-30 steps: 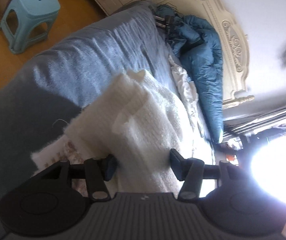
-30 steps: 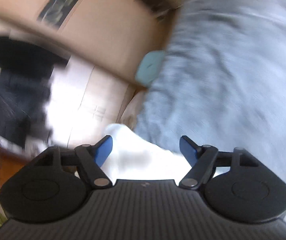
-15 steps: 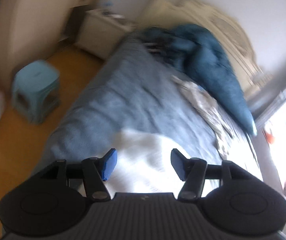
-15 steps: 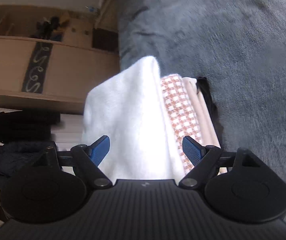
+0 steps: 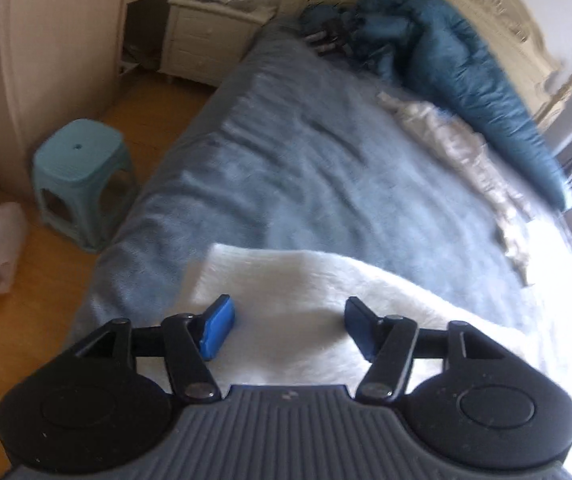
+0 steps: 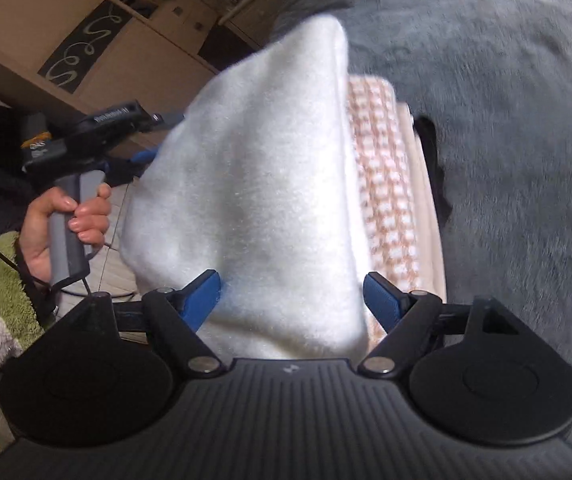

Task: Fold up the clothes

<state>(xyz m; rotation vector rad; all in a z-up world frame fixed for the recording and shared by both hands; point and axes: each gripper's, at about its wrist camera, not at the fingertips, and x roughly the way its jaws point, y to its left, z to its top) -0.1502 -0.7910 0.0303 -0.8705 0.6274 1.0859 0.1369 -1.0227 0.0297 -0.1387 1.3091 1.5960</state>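
A: Where is the clothing, and how far along is the folding?

B: A folded white fleece garment (image 6: 254, 184) tops a stack, over a checked piece (image 6: 381, 184), on the bed (image 5: 305, 168). It lies just ahead of the right tool (image 6: 291, 294) and left tool (image 5: 286, 326), both spread wide and holding nothing. A crumpled pale cloth (image 5: 465, 160) far ahead looks unfolded.

A: What changed?

B: A second ago the fleece stood bunched between the left tool's fingers; now it lies flat
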